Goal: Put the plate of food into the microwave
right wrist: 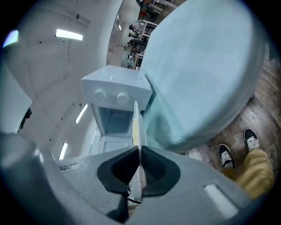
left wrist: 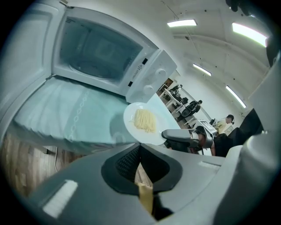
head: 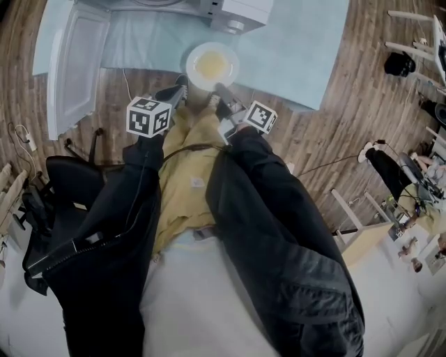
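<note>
A white plate (head: 212, 66) of pale yellow noodles hangs over the near edge of the table with the light blue cloth (head: 300, 49). My right gripper (head: 221, 89) is shut on its near rim; in the right gripper view the plate (right wrist: 135, 125) shows edge-on between the pads. In the left gripper view the plate (left wrist: 142, 123) hangs ahead, held from the right. My left gripper (head: 181, 82) is just left of the plate, its jaws shut with nothing between them. The white microwave (head: 233, 14) stands at the back of the table, cavity (left wrist: 99, 52) open, door (head: 77, 63) swung to the left.
A black chair (head: 63, 188) stands at my left. A power strip (head: 24, 139) and cables lie on the wooden floor. A white frame (head: 359, 230) and cluttered benches are on the right. My shoes (right wrist: 226, 156) are under the table's edge.
</note>
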The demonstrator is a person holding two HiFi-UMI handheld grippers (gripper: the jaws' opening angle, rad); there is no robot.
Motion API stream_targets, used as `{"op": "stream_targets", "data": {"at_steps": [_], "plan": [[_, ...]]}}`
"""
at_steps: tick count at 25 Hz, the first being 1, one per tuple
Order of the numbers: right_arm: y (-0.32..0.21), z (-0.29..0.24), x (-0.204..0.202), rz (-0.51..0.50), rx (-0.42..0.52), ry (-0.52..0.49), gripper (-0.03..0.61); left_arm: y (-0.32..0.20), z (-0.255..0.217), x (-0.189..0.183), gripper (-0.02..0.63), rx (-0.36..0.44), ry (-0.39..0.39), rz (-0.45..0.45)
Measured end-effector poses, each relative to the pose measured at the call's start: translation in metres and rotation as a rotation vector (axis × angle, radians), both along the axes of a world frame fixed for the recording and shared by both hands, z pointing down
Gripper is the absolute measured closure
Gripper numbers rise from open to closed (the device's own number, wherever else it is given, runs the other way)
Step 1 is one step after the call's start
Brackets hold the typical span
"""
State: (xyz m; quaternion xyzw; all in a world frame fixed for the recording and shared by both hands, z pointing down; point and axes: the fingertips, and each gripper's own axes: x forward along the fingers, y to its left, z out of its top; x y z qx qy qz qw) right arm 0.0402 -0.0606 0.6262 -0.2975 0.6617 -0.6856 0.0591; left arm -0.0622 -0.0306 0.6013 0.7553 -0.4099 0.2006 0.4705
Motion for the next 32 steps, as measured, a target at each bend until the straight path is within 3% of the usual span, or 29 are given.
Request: {"op": "stream_targets", "data": {"at_steps": [13, 21, 32], "plan": [[-0.031, -0.016, -0.096, -0.146, 0.072, -0.059, 0.568, -0.010, 0.001, -0.070, 0.615, 0.019, -0.016, -0.145], [-0.058, -0.020, -0.145, -0.147, 0.074, -0.093, 0.568, -0.022, 0.002, -0.093, 0.615, 0.029, -0.014, -0.191], [-0.101, -0.036, -0.170, -0.082, 0.076, -0.092, 0.568, -0.053, -0.015, -0.112, 0.615, 0.080, -0.025, -0.255]]}}
